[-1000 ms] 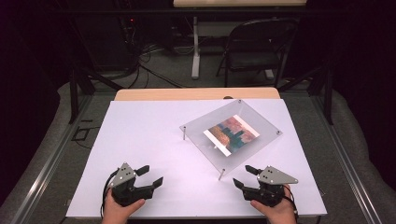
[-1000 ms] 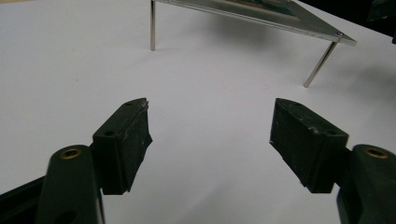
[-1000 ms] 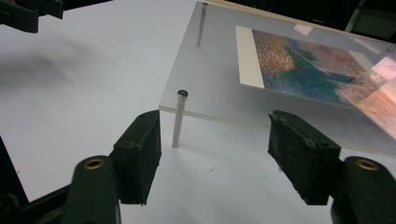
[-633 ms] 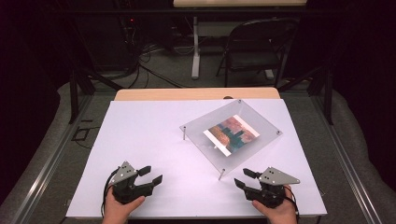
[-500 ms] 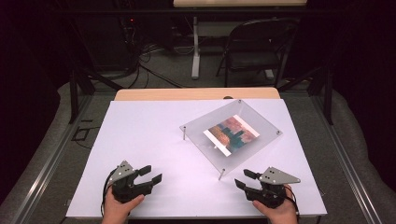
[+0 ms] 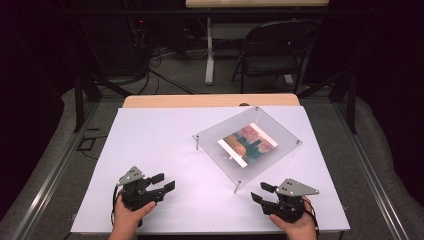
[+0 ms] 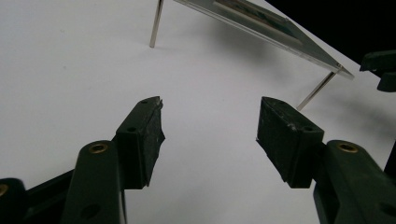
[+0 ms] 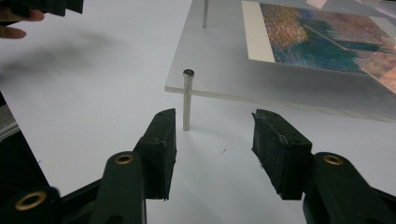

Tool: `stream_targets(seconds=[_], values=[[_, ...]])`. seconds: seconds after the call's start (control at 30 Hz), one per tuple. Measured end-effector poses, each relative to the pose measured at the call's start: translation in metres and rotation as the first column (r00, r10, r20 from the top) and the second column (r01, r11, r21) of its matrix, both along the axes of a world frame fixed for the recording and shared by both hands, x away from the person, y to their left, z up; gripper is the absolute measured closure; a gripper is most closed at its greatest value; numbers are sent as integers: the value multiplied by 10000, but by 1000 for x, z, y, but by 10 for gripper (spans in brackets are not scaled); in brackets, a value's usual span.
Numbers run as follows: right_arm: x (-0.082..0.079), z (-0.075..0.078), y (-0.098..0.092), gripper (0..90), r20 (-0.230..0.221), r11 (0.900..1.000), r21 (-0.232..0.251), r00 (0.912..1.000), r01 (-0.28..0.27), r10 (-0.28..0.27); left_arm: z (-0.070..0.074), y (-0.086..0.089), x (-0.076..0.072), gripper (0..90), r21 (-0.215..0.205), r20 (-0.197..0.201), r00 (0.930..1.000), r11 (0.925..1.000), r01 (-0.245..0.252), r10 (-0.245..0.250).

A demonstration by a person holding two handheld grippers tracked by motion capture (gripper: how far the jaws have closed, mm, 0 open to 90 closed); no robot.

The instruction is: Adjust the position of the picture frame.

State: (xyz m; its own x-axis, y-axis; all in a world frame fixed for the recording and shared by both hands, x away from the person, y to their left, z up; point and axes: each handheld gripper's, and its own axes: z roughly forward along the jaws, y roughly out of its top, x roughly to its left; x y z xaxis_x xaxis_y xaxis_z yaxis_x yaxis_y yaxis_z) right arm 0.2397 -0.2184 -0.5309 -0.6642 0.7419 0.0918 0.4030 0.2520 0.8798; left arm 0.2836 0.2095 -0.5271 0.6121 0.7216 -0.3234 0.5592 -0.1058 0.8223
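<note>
A clear acrylic plate stands tilted on thin metal legs at the table's right middle, with a colourful picture in it. My left gripper rests open near the front left of the white table, well apart from the plate. Its jaws hold nothing, with the plate's edge and a leg ahead. My right gripper is open at the front right, just short of the plate's near corner. In the right gripper view the corner leg stands just beyond the open gripper, toward its left jaw, and the picture lies above.
A folding chair and another table's leg stand on the floor beyond the table, among cables. A wooden strip edges the far side. Metal rails run along both sides. The table's left half is bare white.
</note>
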Motion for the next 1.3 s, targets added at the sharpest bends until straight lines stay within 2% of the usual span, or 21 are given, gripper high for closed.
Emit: stream_targets(seconds=[0.3,0.4,0.47,0.57,0.63,0.77,0.9,1.03,1.27,1.3], values=[[3,-2,-3,492,-126,9999,78,9998,135,-134,9,-21,40,439,294,145,9999,9996,-48,44],[3,-3,-5,493,-204,9996,197,9996,198,-194,8,-31,52,459,454,159,9999,9990,50,-57],[3,-4,-7,493,-292,9992,311,9993,238,-229,5,-38,61,473,452,82,9998,9988,195,-199],[4,-4,-11,493,-351,9986,363,9987,395,-383,0,-50,74,494,677,-111,9997,9974,231,-224],[4,-5,-14,493,-475,9977,441,9977,510,-489,-6,-59,87,515,1057,-165,9997,9942,187,-171],[4,-5,-15,493,-467,9967,570,9974,572,-545,-10,-65,98,541,1322,-149,9999,9912,12,8],[4,-5,-15,493,-485,9969,538,9973,571,-545,-14,-71,115,577,1767,-106,9999,9842,-95,116],[3,-3,-14,492,-390,9973,476,9978,558,-540,-17,-78,130,605,1948,6,10000,9808,-9,8],[3,-3,-15,492,-397,9967,518,9974,627,-607,-24,-86,146,660,2336,-173,9998,9723,-41,84],[3,-3,-15,492,-397,9967,518,9974,627,-607,-25,-87,148,660,2305,-158,9998,9730,-64,103]])
